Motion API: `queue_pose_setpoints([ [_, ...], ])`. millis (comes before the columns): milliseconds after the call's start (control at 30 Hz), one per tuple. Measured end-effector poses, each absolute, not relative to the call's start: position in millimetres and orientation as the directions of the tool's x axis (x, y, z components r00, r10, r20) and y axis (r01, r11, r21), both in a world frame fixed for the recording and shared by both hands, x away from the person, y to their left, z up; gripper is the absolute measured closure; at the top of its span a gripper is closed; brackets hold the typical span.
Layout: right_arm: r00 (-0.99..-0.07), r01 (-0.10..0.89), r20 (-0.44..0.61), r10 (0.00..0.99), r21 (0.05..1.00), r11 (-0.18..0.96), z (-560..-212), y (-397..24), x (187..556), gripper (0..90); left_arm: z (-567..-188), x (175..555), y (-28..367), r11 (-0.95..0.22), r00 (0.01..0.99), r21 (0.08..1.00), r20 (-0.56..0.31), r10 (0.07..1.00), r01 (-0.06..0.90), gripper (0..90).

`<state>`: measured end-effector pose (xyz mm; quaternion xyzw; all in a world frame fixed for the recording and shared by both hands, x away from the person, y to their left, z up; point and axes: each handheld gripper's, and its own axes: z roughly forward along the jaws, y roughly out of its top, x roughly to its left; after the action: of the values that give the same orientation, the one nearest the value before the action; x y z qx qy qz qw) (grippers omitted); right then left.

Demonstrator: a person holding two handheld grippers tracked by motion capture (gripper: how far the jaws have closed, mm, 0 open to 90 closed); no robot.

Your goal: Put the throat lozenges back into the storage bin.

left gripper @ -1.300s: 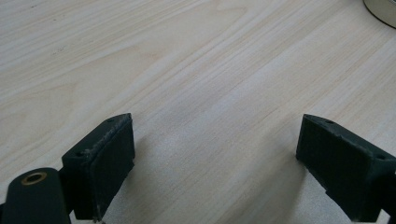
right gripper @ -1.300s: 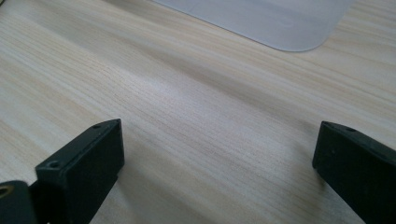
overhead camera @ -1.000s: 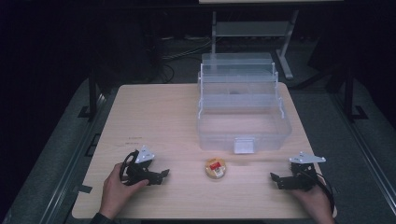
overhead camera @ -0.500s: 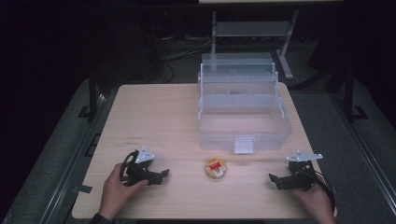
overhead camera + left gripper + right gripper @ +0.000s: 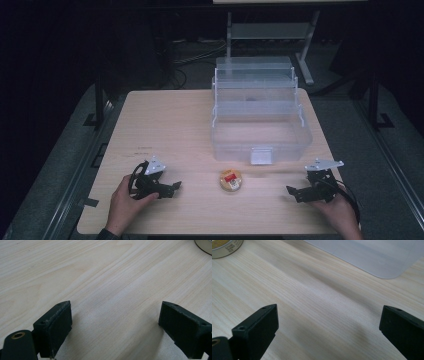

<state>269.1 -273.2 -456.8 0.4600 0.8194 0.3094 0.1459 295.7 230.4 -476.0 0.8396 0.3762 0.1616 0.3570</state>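
Tin [image 5: 230,180], small and round, sits low in the high view's centre, between both tools. Left gripper [image 5: 170,189] at lower left and right gripper [image 5: 294,194] at lower right gape wide, holding nothing, below the clear box [image 5: 260,120].

The left hand [image 5: 125,200] holds the left gripper [image 5: 172,188] low over the near left part of the surface, jaws pointing toward the right. Its jaws stand wide apart with nothing between them. The right hand [image 5: 340,212] holds the right gripper [image 5: 292,192] at the near right, jaws pointing toward the left. These jaws are likewise spread wide and hold nothing.
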Motion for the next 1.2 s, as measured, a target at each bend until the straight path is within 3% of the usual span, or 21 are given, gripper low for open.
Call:
queue_pose_setpoints([
  [1200, -0.627, 0.625, 0.046, 0.778, 0.626, 0.467, -435.1, -250.2, 273.3, 5.1, -475.9, 295.8, 230.6, -0.465, 0.666, 0.719, 0.005, 0.746, 0.516, 10.8],
])
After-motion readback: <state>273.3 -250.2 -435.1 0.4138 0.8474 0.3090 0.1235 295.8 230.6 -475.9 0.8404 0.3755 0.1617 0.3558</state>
